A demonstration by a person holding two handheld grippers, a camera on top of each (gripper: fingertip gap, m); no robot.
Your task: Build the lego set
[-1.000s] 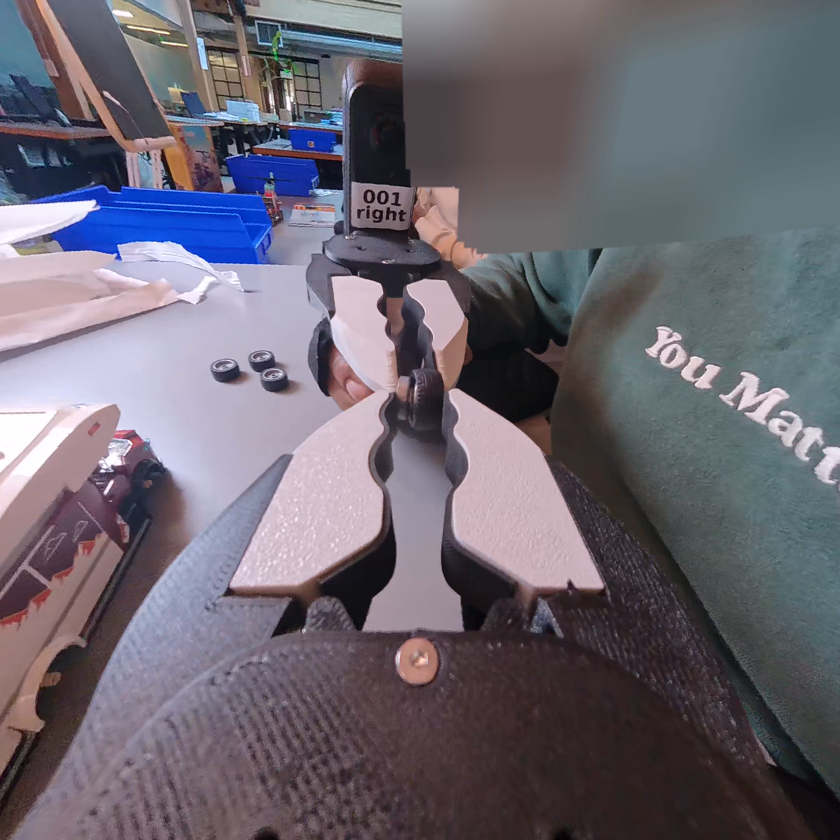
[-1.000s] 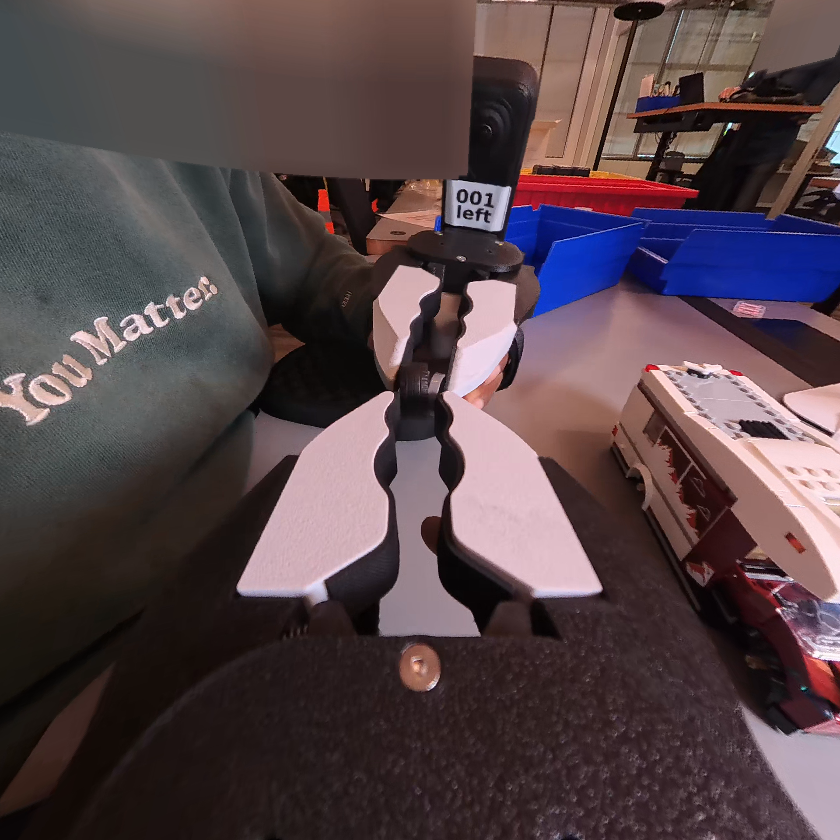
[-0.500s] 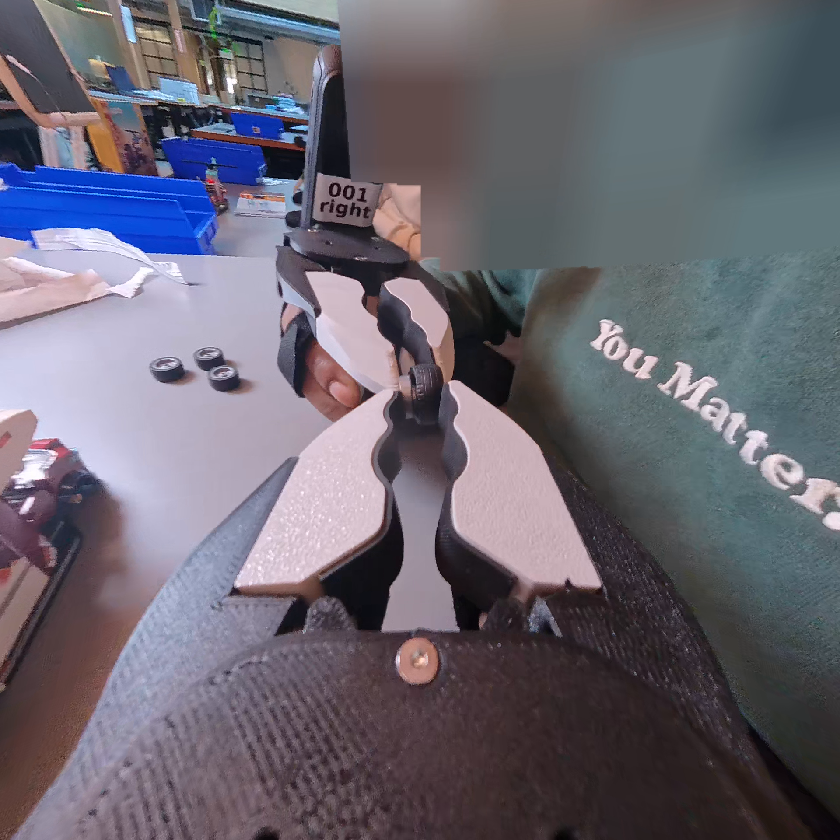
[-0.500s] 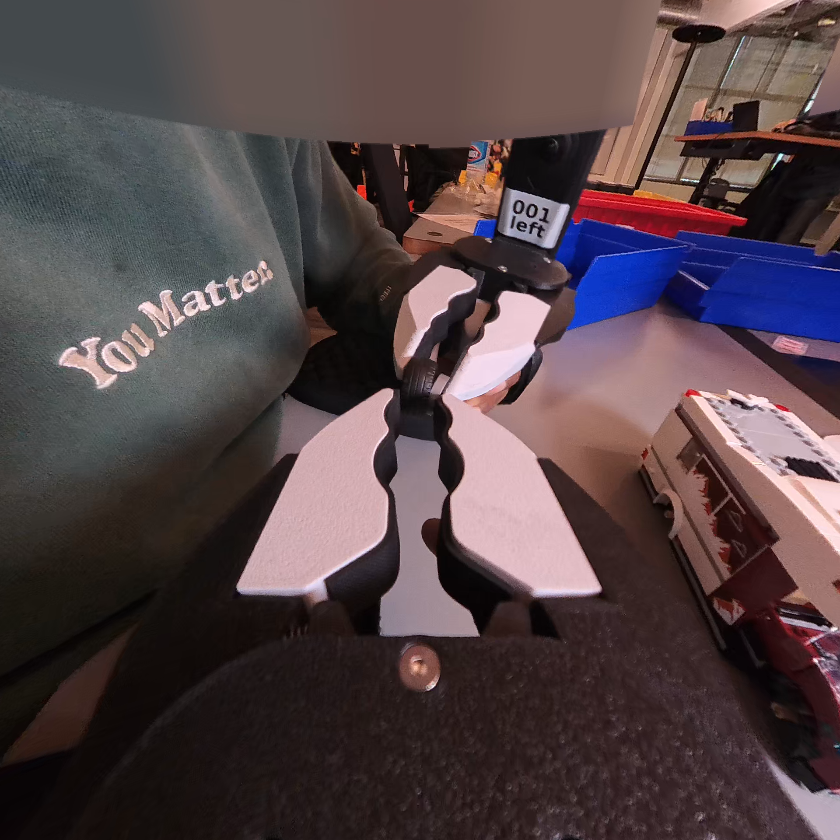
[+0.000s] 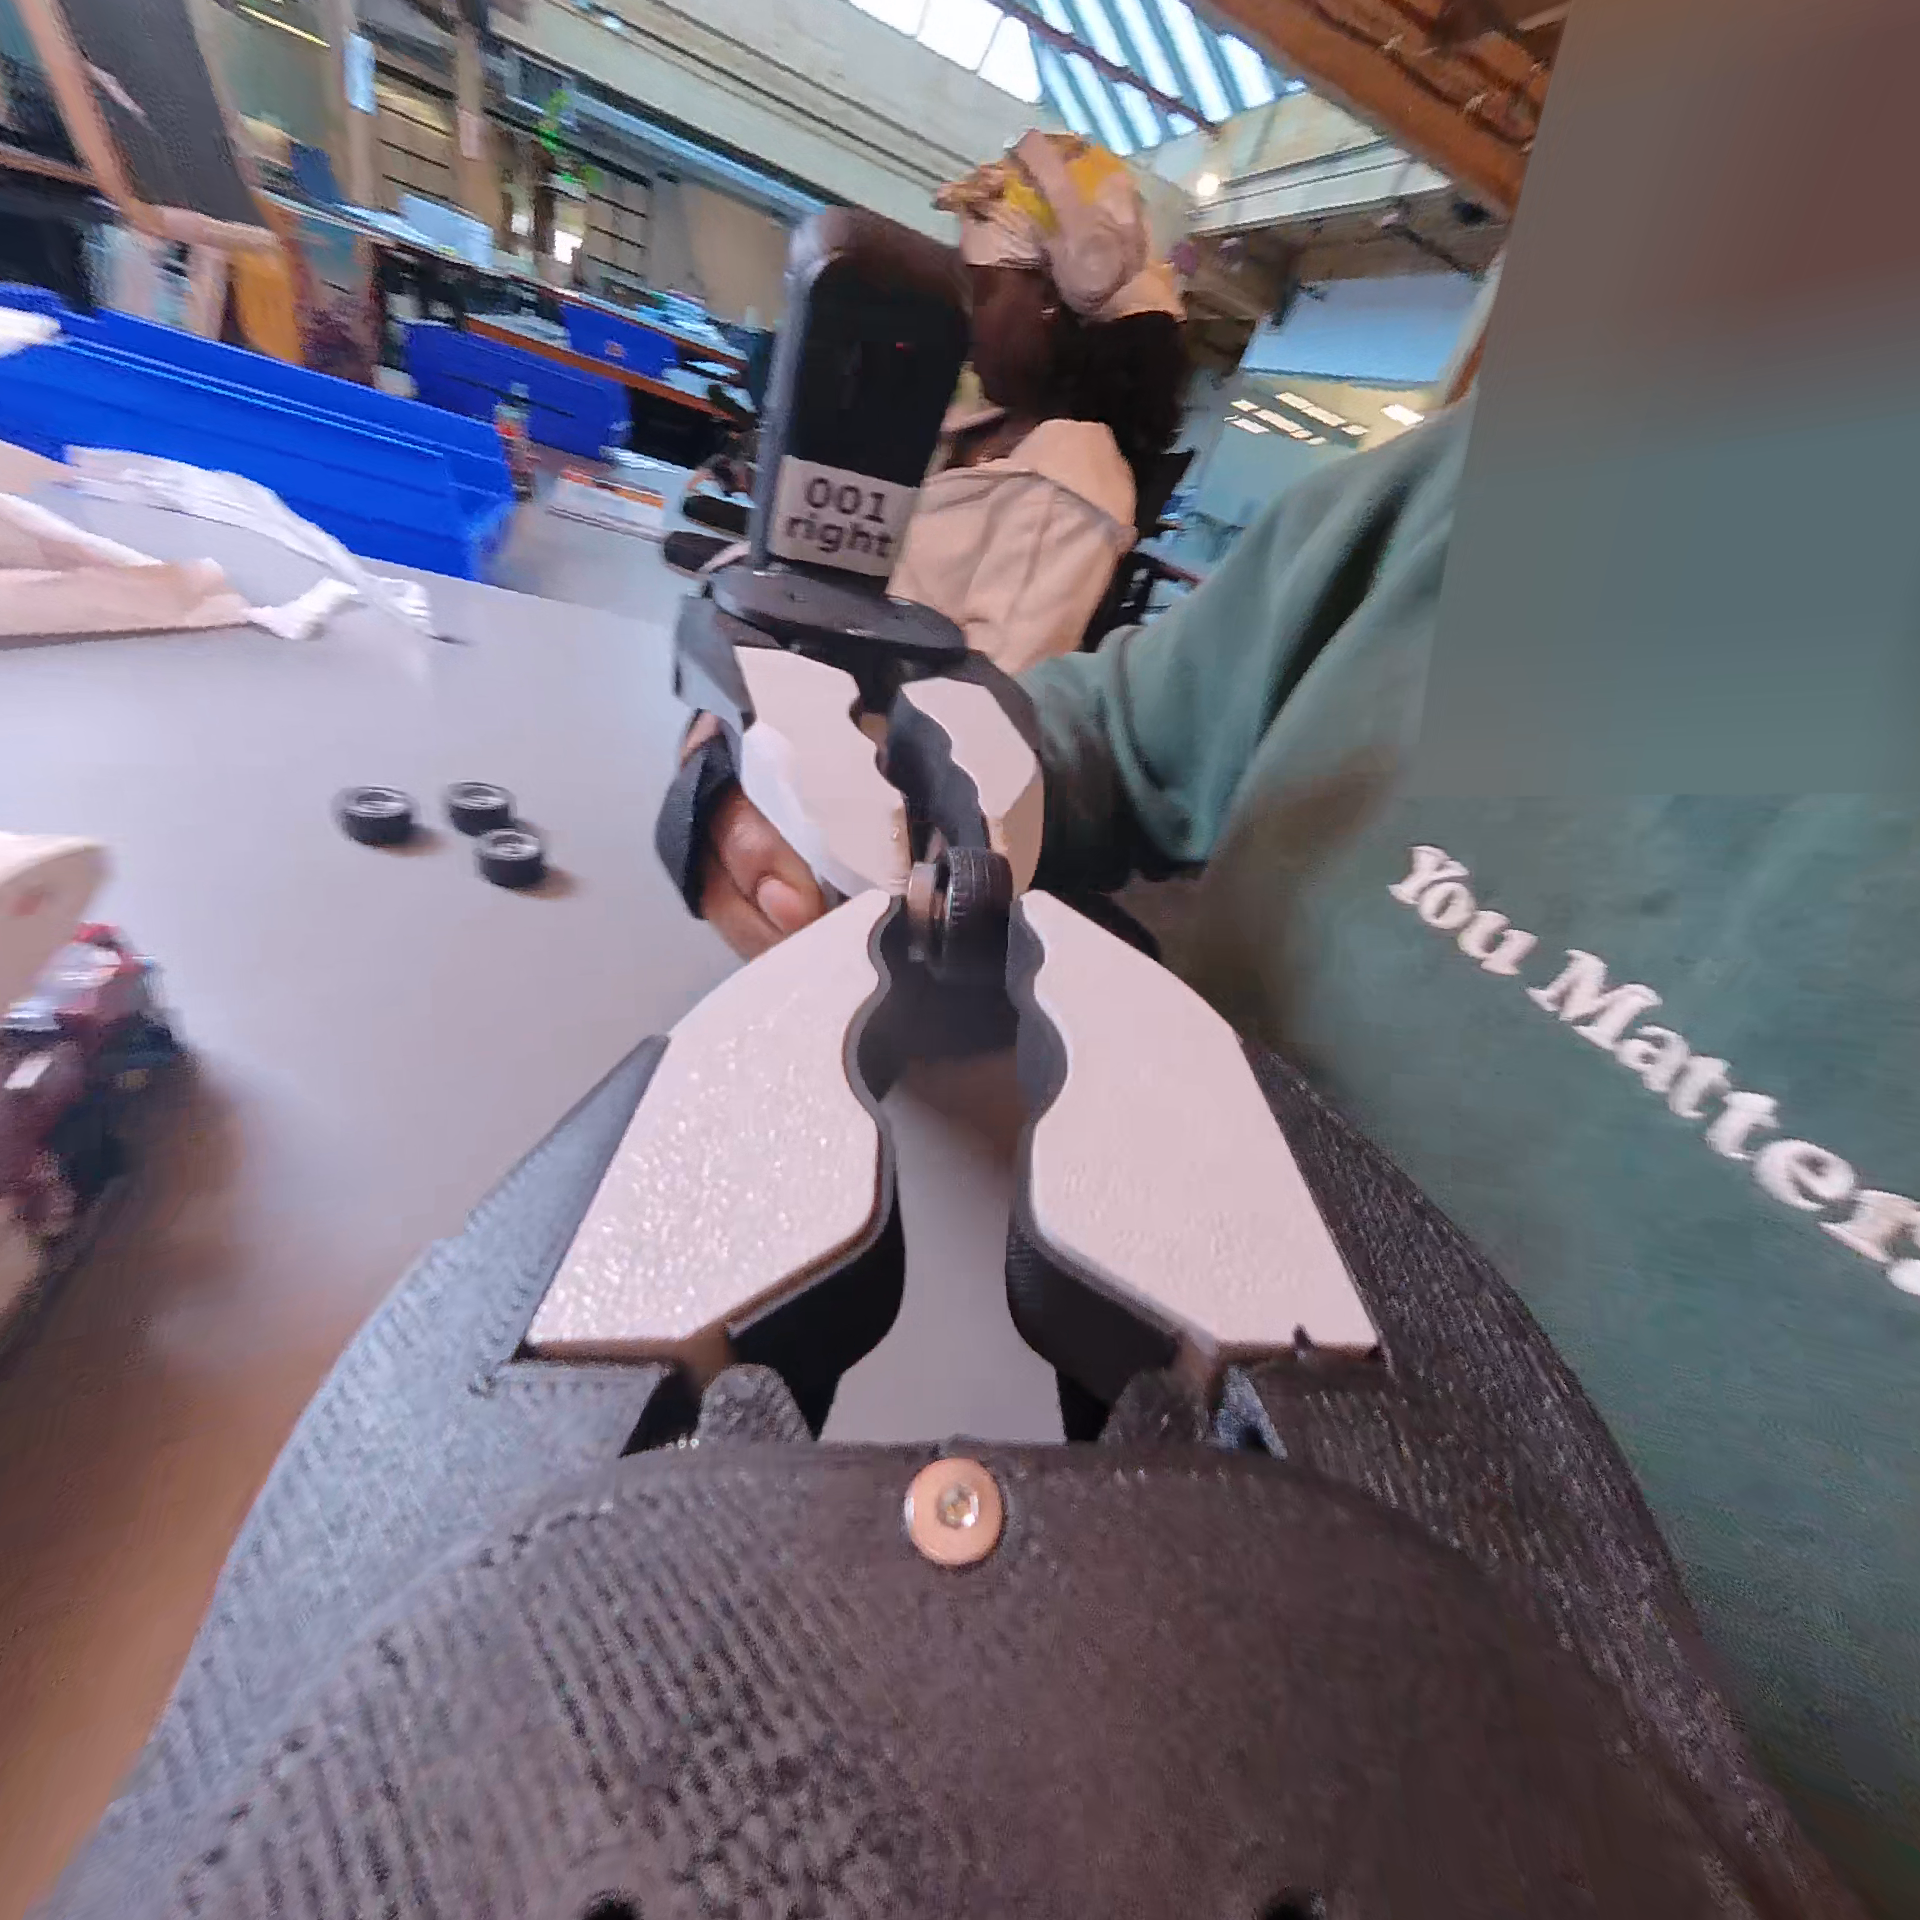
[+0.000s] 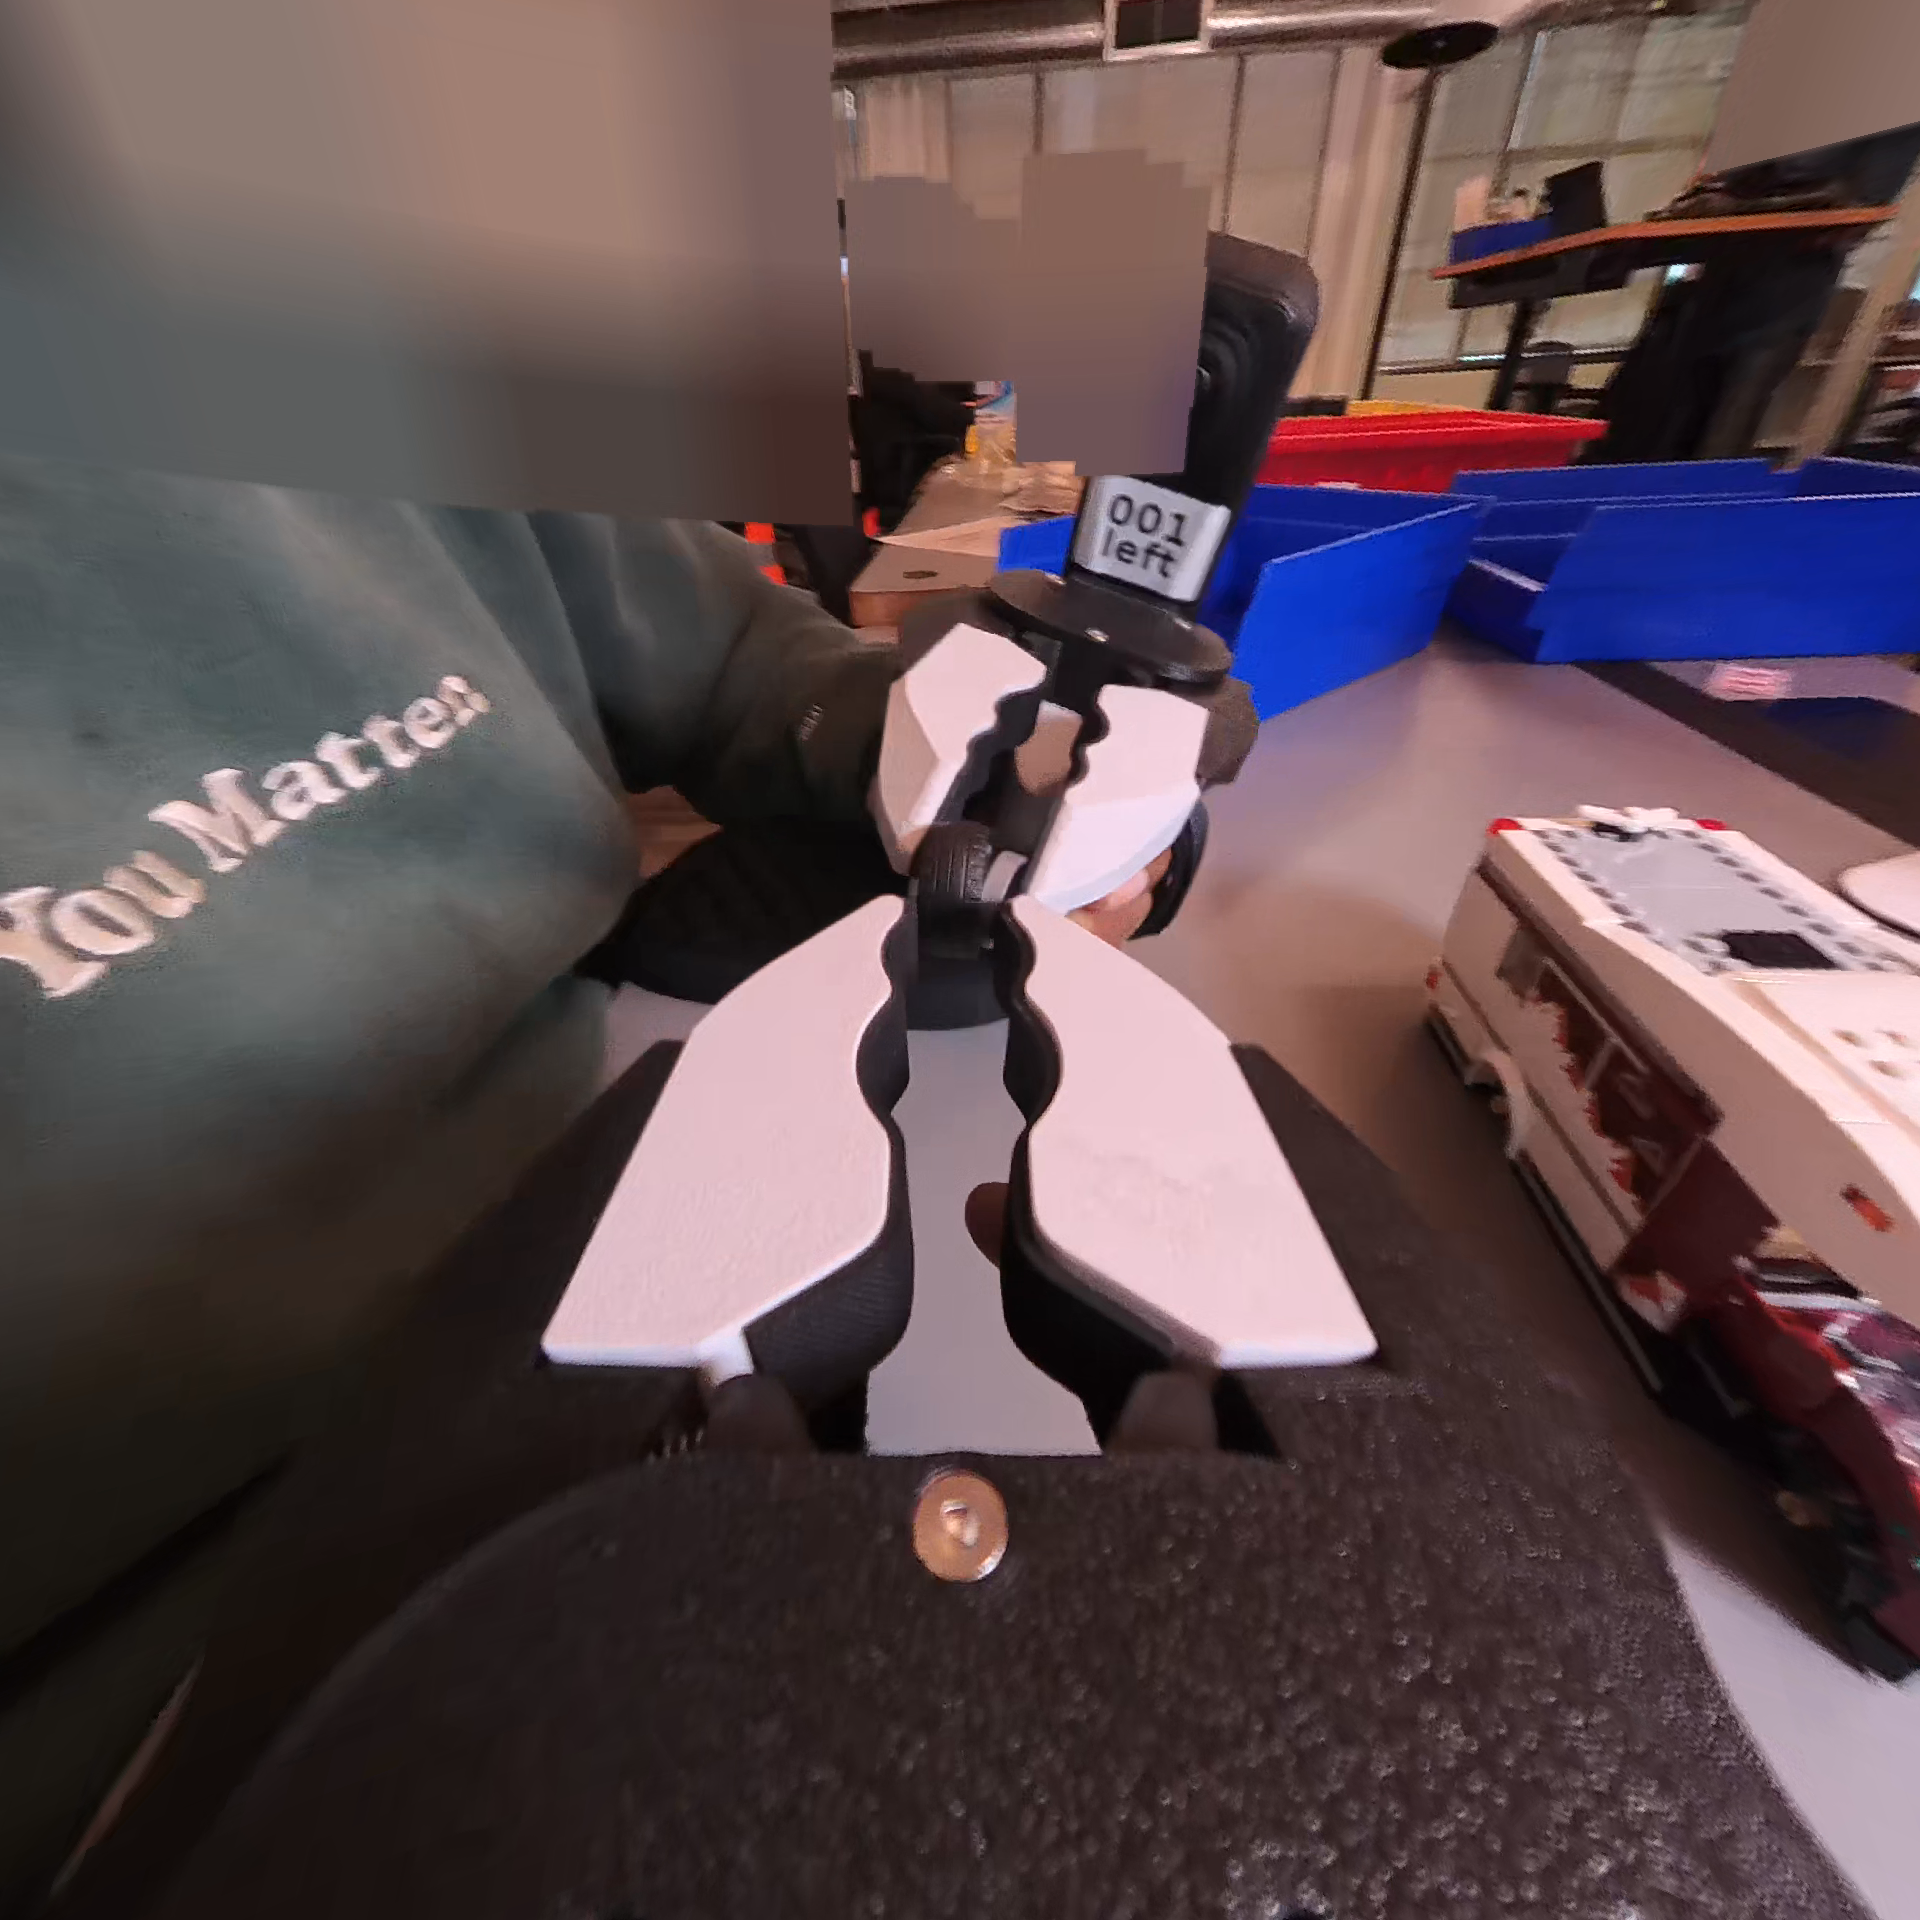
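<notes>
Noted left gripper [image 5: 951,920] and right gripper [image 6: 956,920] both clamped on one wheel [image 5: 975,891], tip to tip, held off table [image 5: 364,987] for two-sided purchase.

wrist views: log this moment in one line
right gripper: shut on small black wheel | left gripper: tips at same wheel, grip unclear | table: three loose wheels, white-and-red toy vehicle

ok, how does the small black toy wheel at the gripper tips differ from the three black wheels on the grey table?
Held wheel is raised, on edge, between left gripper and right gripper tips; the three wheels lie flat on the table. Held wheel's grey hub sticks out sideways; theirs sit inside. Both: small black tyres.
</notes>
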